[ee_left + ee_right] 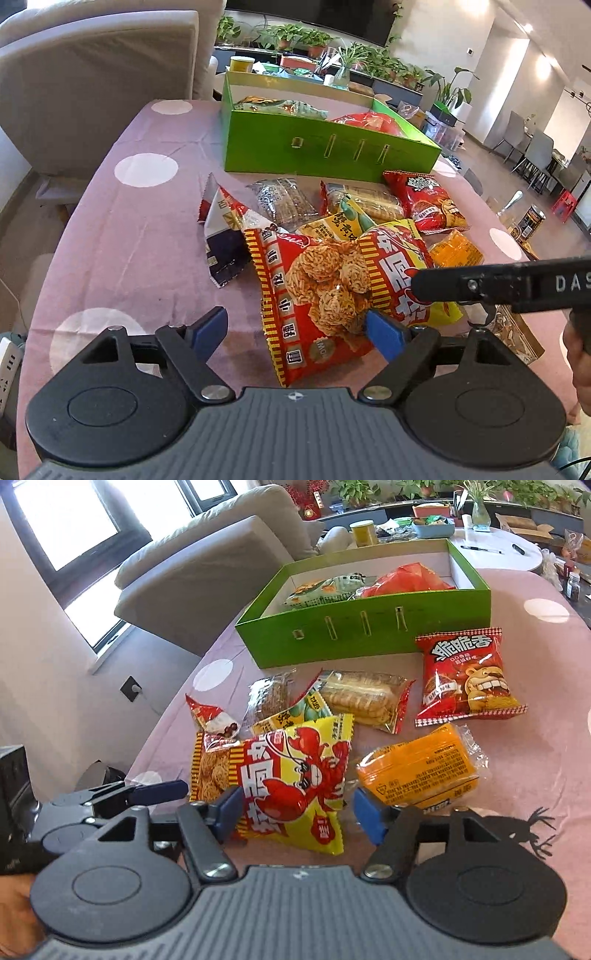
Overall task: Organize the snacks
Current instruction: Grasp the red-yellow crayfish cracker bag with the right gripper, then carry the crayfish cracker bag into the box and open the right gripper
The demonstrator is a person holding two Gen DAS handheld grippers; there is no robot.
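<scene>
Blue-padded jaws of the left gripper (295, 328) are seen spread wide over a red noodle-snack packet (314, 295); one pad touches the packet's printed face near its lower right, the other stands clear of it on the bare cloth, so nothing is pinched. The right gripper (295, 812) is likewise spread, with a yellow-and-red lobster packet (299, 786) lying between its pads; the left pad meets the packet's edge, while the right pad is apart from it, just beside an orange packet (421, 768). Both packets lie on the pink dotted tabletop (535, 775), in front of the green box (369, 635), well apart from it. A red and a pale green packet are already held inside that box.
</scene>
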